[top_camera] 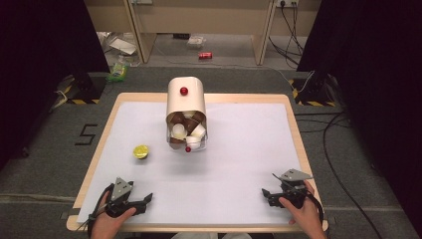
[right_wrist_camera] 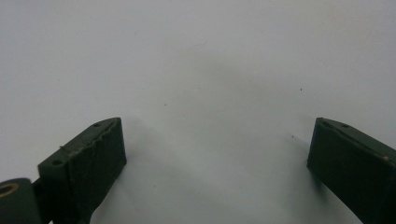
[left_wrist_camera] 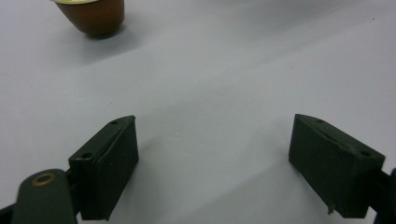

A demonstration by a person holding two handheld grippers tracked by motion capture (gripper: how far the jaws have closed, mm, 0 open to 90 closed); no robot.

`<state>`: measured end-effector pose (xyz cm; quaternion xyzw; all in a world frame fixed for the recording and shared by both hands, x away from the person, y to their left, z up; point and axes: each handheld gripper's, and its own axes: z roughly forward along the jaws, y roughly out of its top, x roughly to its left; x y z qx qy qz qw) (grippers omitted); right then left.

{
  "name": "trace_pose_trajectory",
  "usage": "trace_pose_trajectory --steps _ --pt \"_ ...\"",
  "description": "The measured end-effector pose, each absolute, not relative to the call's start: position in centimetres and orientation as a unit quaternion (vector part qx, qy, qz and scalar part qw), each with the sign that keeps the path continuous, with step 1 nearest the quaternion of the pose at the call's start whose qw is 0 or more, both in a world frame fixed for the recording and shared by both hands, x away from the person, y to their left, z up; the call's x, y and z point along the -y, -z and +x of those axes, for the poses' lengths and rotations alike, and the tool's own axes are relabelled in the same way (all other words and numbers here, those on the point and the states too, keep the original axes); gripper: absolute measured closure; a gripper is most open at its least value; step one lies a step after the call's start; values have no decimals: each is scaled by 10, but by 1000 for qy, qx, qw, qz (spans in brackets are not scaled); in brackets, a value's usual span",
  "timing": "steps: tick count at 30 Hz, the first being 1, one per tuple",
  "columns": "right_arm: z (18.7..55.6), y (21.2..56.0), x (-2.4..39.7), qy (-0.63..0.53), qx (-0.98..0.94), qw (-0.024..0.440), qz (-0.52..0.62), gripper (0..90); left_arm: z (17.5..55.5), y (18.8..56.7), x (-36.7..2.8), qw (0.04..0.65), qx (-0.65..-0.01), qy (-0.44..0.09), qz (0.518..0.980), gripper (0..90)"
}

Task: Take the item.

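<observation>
The thing nearest the work is a single coffee capsule with a yellow foil lid and a brown body, standing lid-up on the white surface, left of centre and well ahead of the left claw. In the left gripper view the same capsule sits at the top left, off the line between the jaws. It looks small and light, with a thin rigid shell that tapers toward the base and a foil top that would dent or tear under a hard squeeze. The smooth, sloped wall may slip upward out of a pinch, so the safest hold is probably across the body just under the rim, where the flange can catch on the pads, with gentle pressure.

Both claws rest low near the front edge of the surface. The left claw stands wide with nothing between its jaws; the right claw is likewise spread wide and holds nothing, with only bare white surface ahead of it.

Behind the capsule, near the middle of the surface, a cream capsule dispenser with a red knob lies tipped, its mouth crowded with brown and white capsules. It lies well apart from the loose capsule, so nothing blocks a straight reach from the left; a careless sweep to the right could nudge the pile.
</observation>
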<state>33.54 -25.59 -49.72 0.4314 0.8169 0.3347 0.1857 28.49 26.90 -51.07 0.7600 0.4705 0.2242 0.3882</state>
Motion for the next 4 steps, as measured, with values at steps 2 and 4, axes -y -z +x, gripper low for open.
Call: trace_pose_trajectory --steps 2,4 --pt "335 497 256 -335 -817 186 431 48 283 512 -269 391 -472 -227 757 154" --pt "335 497 256 -335 -817 186 431 48 281 513 -271 394 -472 -230 755 153"
